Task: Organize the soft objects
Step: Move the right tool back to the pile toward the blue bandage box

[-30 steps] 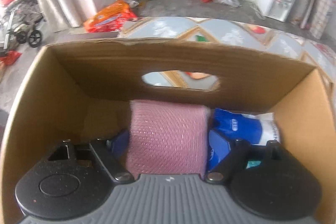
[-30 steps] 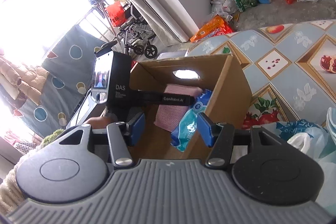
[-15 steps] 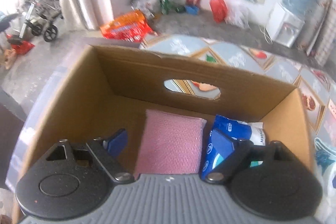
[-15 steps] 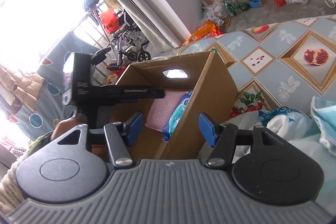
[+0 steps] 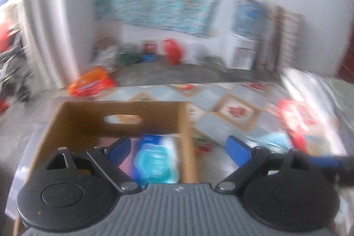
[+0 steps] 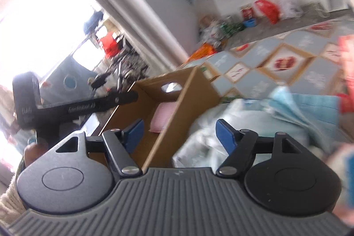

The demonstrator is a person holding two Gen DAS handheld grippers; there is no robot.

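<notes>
Both views motion-blurred. Left claw point(image 5: 178, 148) and right claw point(image 6: 179, 132) spread, empty; cardboard box point(image 5: 77, 118) holds pink pad point(image 6: 163, 114) (half-hidden), blue pack point(image 5: 156, 160).

Your left gripper point(image 5: 178, 147) and right gripper point(image 6: 180, 132) both carry blue pads on black arms over a ribbed grey base. The box point(image 5: 77, 121) in front of you is plain brown cardboard, holding a pink pad point(image 6: 162, 116) and a blue-and-white packet point(image 5: 156, 160). The surface point(image 6: 309, 79) wears grey-blue diamonds framed in tan with red fruit prints, and a pale blue cloth point(image 6: 294, 110) lies on it.
</notes>
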